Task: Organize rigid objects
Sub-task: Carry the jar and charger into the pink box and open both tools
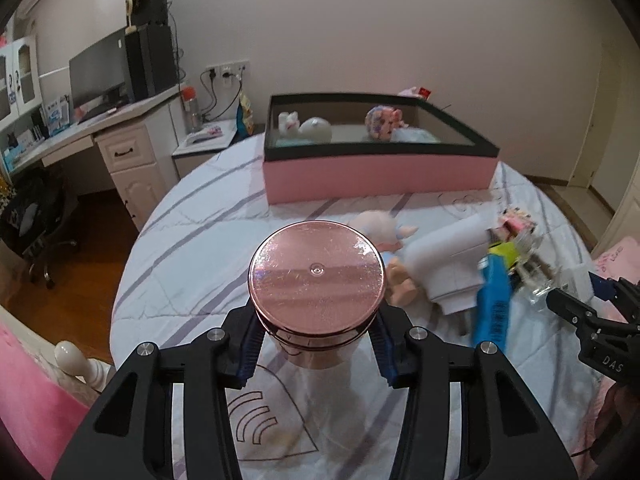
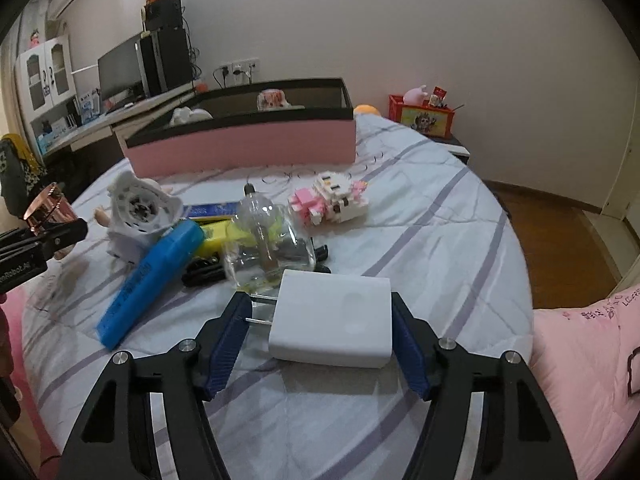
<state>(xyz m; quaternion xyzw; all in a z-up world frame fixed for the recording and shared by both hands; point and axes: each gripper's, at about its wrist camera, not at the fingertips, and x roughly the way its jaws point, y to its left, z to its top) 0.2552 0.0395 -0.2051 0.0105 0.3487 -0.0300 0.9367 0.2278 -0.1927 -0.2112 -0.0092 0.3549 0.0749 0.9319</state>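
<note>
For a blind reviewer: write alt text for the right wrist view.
The right gripper straddles a white plug-in charger on a striped bedspread, its blue pads not clearly pressing it. Behind lie a blue case, a clear glass bottle, a block-built toy and a pink box.

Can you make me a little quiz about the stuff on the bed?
1. True or false: the left tool grips the jar just under its lid.
2. What lies between the right tool's fingers? A) charger B) blue case C) block toy
3. Where do the toys that are already tidied sit?

Key: 1 true. 2 A. 3 In the pink box.
</note>
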